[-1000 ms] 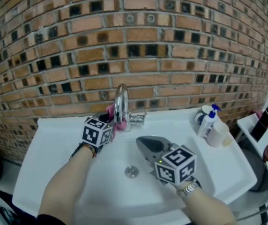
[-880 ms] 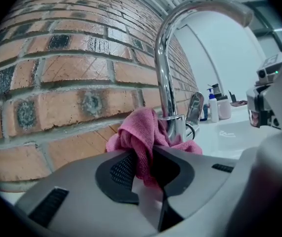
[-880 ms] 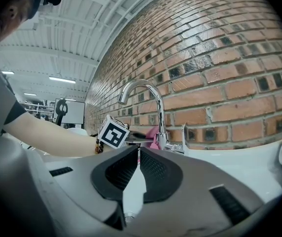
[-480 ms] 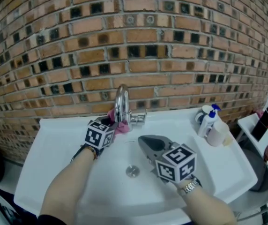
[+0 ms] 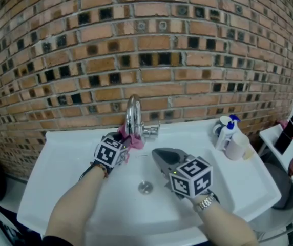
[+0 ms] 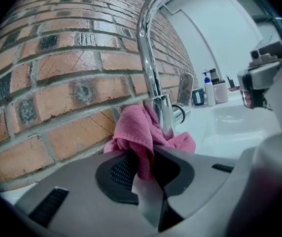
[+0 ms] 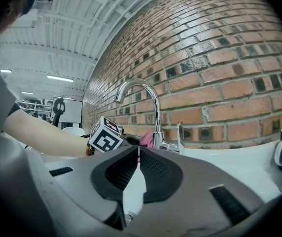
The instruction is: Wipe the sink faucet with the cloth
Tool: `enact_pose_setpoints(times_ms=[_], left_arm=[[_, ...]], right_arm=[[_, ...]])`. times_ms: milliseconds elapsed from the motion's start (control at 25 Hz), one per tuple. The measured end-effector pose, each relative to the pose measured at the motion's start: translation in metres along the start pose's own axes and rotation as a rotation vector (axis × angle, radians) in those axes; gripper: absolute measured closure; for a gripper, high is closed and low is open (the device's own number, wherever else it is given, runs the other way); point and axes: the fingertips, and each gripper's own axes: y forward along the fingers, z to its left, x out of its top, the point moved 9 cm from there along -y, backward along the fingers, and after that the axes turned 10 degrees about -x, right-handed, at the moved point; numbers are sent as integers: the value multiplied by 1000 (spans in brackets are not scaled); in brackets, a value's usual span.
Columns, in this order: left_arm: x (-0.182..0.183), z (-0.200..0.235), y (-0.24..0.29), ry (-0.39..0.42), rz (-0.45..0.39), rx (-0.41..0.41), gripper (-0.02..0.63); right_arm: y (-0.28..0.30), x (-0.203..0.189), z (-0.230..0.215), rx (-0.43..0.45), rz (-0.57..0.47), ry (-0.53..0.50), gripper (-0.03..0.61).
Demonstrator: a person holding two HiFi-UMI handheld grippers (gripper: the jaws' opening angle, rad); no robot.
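Note:
A chrome gooseneck faucet stands at the back of the white sink. My left gripper is shut on a pink cloth and holds it against the faucet's lower stem, from the left. In the left gripper view the cloth bunches out of the jaws and wraps round the faucet just above its base. My right gripper hovers over the basin to the right of the faucet, shut with nothing in it. The right gripper view shows its own closed tips pointing at the faucet.
A brick wall rises right behind the sink. The faucet's lever handle sticks up to the right of the stem. A spray bottle and a white cup stand on the sink's right rim. The drain lies under my hands.
My left gripper has sunk a little with the cloth, down the faucet's stem toward its base. The right gripper has stayed in place.

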Motion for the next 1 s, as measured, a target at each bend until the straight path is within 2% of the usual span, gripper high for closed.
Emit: enact_pose_setpoints(times_ms=[640, 1000], left_arm=[[-4, -13, -9, 63, 72, 0, 546], [-5, -26, -22, 56, 49, -2, 546]], right_arm=[[1, -2, -3, -13, 3, -1, 565], [5, -9, -8, -40, 28, -10, 565]])
